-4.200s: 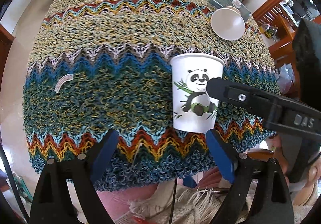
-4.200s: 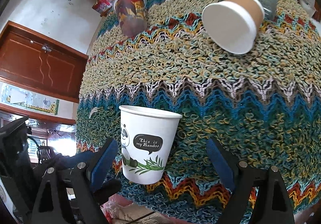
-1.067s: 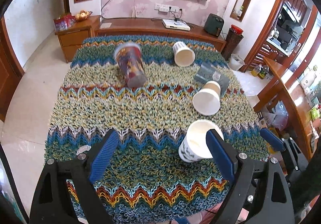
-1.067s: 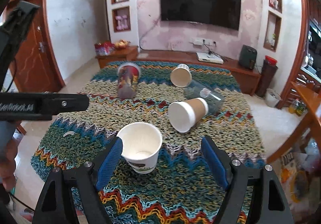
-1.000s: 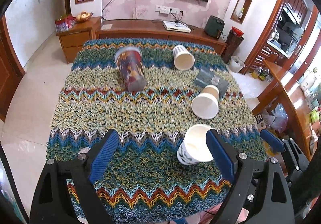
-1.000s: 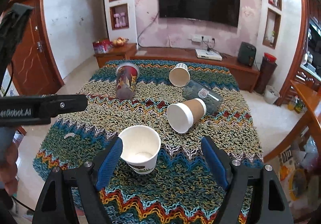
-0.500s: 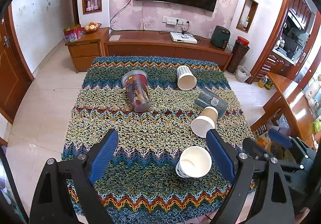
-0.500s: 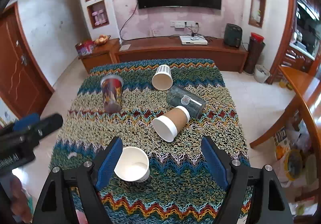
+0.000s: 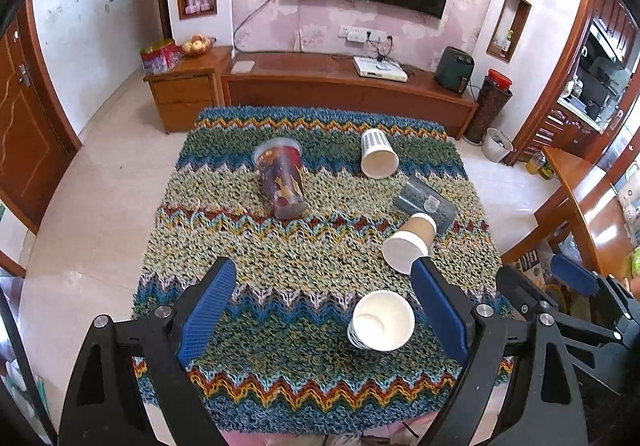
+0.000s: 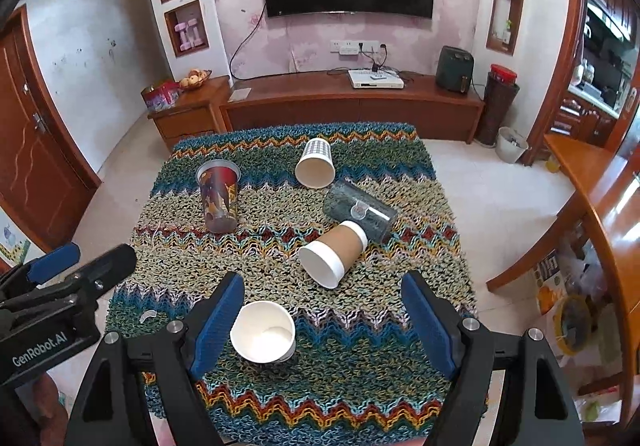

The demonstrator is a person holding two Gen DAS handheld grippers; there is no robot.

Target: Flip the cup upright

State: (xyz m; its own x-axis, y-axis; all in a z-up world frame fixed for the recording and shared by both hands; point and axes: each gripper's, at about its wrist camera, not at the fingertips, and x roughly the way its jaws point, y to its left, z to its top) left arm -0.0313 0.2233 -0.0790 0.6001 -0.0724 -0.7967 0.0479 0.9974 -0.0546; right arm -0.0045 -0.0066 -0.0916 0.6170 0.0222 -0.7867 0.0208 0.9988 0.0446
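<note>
White paper cup (image 9: 381, 321) stood mouth-up near the 6 o'clock edge of the zigzag-knit surface (image 9: 256, 254), so the flip looked done. Left gripper (image 9: 322, 310) and right gripper (image 10: 323, 316) hovered high above it, fingers spread wide and holding nothing, probably clear of the rim so the light cup would not tip. At 1 o'clock, a brown-sleeved paper cup (image 10: 334, 252) lay on its side.

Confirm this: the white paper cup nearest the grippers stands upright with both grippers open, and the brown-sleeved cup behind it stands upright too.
One thing is wrong: the brown-sleeved cup lies on its side, as the right wrist view shows. The white paper cup does stand upright, and the left gripper and right gripper are both open.
</note>
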